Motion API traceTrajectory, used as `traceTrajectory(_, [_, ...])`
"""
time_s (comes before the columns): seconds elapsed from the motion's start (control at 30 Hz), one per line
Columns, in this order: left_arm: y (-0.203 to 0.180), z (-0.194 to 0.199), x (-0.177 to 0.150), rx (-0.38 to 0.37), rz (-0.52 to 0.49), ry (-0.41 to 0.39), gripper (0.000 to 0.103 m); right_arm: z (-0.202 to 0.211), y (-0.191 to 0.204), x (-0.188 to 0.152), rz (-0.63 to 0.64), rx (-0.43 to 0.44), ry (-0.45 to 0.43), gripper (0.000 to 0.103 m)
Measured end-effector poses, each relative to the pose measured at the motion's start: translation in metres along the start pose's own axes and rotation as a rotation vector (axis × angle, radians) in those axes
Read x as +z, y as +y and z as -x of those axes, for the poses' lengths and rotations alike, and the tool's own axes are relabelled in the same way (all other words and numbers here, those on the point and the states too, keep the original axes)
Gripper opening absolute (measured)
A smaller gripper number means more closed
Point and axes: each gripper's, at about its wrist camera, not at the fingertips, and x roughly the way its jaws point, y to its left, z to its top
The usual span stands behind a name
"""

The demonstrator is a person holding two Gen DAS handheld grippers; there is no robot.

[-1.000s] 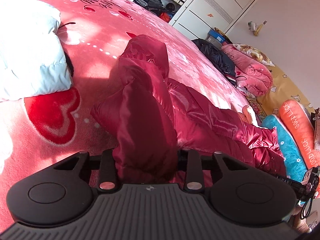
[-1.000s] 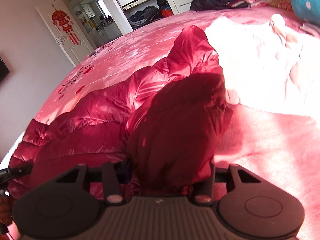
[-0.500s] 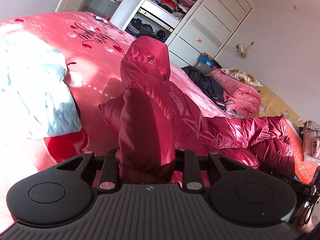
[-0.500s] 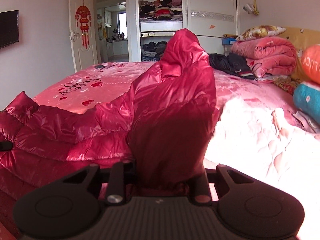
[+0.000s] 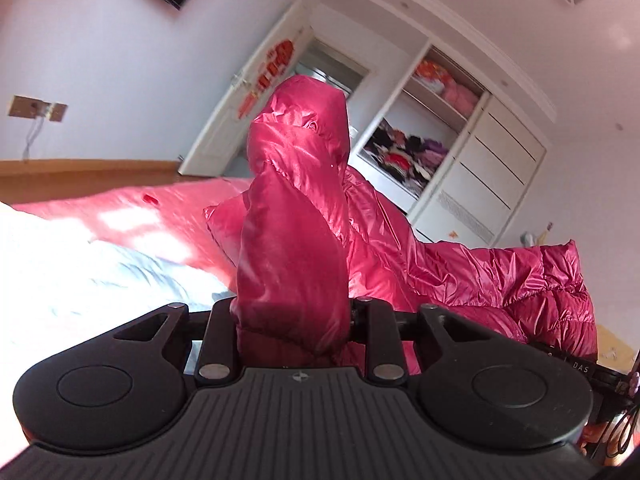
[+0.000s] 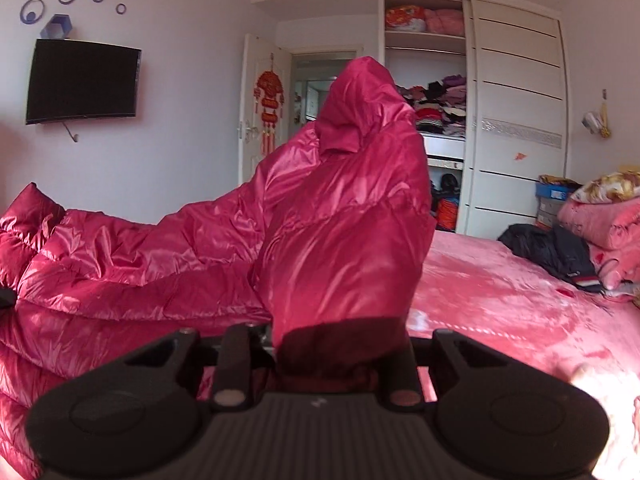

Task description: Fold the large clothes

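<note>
Left gripper: clamped on red down jacket; fingertips buried in fabric.
Right gripper: clamped on jacket; pads hidden.
Jacket: cut off at 9 o'clock in right view.
Bed: partly covered.

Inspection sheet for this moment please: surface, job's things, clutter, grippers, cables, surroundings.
Surface: bed with pink blanket, sunlit in places.
Job's things: red puffer jacket, lifted at two bunched ends, the rest trailing toward the bed.
Clutter: white-blue garment beside the jacket; black garment and pink quilt at the far side.
Grippers: left gripper and right gripper each shut on a jacket end.
Cables: cord hanging from wall socket.
Surroundings: open wardrobe full of clothes, wall television, door with red ornament.
</note>
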Motion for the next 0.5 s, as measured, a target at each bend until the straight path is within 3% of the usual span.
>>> traceTrajectory(0.3, [0.072, 0.039, 0.044, 0.325, 0.068, -0.243, 0.033, -0.122, 0.114, 0.047, -0.082, 0.317, -0.007, 0.026])
traceTrajectory(0.5, [0.109, 0.030, 0.037, 0.514, 0.105, -0.234, 0.033, -0.200, 0.179, 0.038, -0.074, 0.386, 0.099, 0.026])
